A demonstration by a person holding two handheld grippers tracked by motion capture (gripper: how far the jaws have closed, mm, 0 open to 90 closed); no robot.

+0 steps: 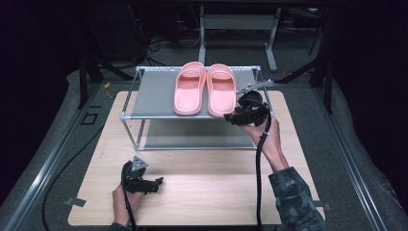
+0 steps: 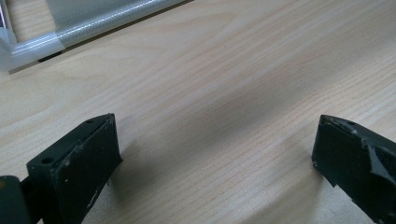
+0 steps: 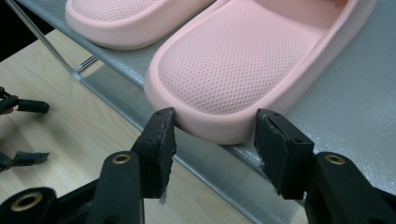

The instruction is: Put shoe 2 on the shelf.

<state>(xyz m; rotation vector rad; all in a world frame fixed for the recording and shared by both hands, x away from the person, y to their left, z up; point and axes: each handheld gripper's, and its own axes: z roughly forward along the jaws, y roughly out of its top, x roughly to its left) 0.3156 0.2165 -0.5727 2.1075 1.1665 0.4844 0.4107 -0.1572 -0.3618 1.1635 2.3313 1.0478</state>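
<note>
Two pink slippers (image 1: 206, 88) sit side by side on the top tier of a grey shelf rack (image 1: 149, 103) standing on the wooden worktop (image 1: 202, 183). The right claw (image 3: 215, 133) is spread about the heel of the right slipper (image 3: 252, 65), jaws flanking it at the shelf's front edge, not clamped. The left claw (image 2: 215, 154) rests low over bare worktop, jaws wide apart, holding nothing.

A light wooden table (image 1: 202, 183) is standing on a grey carpeted floor (image 1: 62, 130), catching the light while everything around it is lying in darkness. Black cables (image 1: 57, 178) are trailing across the floor beside its left edge. Beyond its far edge, a pale metal desk frame (image 1: 238, 21) is standing.
</note>
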